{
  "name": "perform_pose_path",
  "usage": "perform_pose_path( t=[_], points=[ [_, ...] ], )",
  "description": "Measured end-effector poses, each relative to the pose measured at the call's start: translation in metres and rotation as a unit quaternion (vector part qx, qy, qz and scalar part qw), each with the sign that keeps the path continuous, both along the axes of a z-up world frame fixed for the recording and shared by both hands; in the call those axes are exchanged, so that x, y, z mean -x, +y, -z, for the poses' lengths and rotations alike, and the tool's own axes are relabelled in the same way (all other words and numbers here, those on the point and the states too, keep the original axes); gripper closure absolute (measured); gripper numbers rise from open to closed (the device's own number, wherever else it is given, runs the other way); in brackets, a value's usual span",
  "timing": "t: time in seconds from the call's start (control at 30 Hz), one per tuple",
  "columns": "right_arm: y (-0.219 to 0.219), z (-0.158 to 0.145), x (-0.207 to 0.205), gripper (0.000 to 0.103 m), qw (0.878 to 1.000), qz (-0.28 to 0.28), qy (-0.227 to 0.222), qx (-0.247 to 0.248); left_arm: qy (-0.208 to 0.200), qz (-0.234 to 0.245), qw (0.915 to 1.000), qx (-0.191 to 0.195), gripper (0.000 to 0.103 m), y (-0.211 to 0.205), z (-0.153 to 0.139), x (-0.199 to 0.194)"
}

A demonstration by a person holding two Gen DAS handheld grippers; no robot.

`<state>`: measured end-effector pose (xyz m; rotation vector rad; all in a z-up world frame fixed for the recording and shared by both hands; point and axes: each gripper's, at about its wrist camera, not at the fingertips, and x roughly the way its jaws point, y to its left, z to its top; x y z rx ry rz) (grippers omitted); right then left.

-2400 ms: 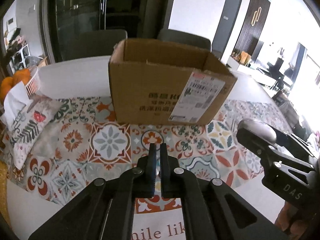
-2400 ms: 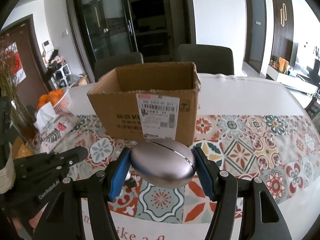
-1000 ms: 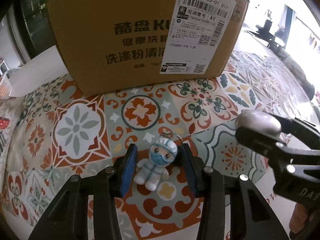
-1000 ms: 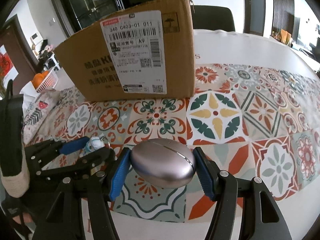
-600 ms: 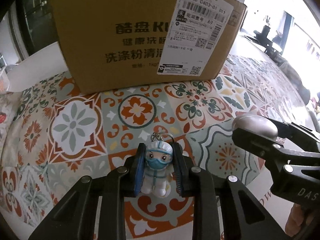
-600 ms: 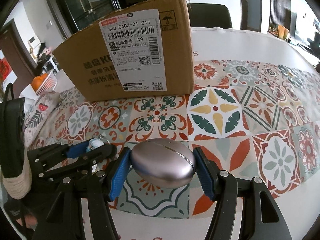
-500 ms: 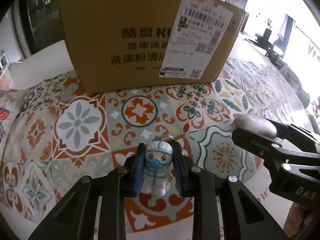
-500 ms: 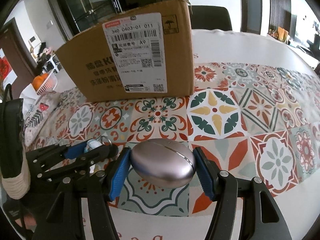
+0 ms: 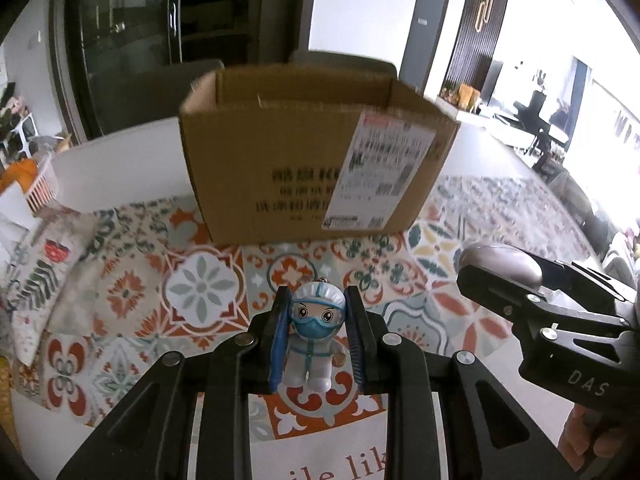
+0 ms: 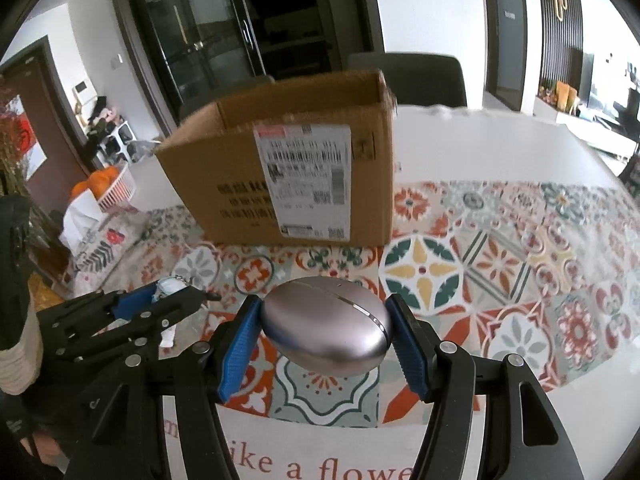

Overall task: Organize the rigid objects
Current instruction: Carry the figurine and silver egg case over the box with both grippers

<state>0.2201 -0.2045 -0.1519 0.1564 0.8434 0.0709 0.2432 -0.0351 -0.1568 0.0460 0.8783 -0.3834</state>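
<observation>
Now my left hand-held gripper (image 9: 316, 344) pinches the little masked figurine (image 9: 314, 340) in front of the cardboard box (image 9: 312, 168), above the patterned mat on the bench (image 9: 120, 160); my right hand-held gripper (image 10: 326, 338) clamps the silver egg-shaped case (image 10: 326, 332) before that box.

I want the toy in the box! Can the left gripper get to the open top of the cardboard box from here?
Probably yes. The left gripper grips the little masked figure, and the cardboard box stands right ahead with its top open. Only patterned mat lies between, and the right gripper with its silver case sits off to the side.
</observation>
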Motion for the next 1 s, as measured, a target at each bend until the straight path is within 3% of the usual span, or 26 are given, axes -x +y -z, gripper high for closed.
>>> perform_pose_path(
  t=[0.53, 1.0],
  points=[
    [0.011, -0.075, 0.005, 0.040, 0.997, -0.019, -0.070, 0.016, -0.060, -0.025, 0.9977, 0.017, 0.077, 0.010, -0.076, 0.005],
    [0.012, -0.121, -0.015, 0.040, 0.992, -0.030, -0.121, 0.024, -0.104, -0.043, 0.9935, 0.019, 0.077, 0.010, -0.124, -0.015]
  ],
)
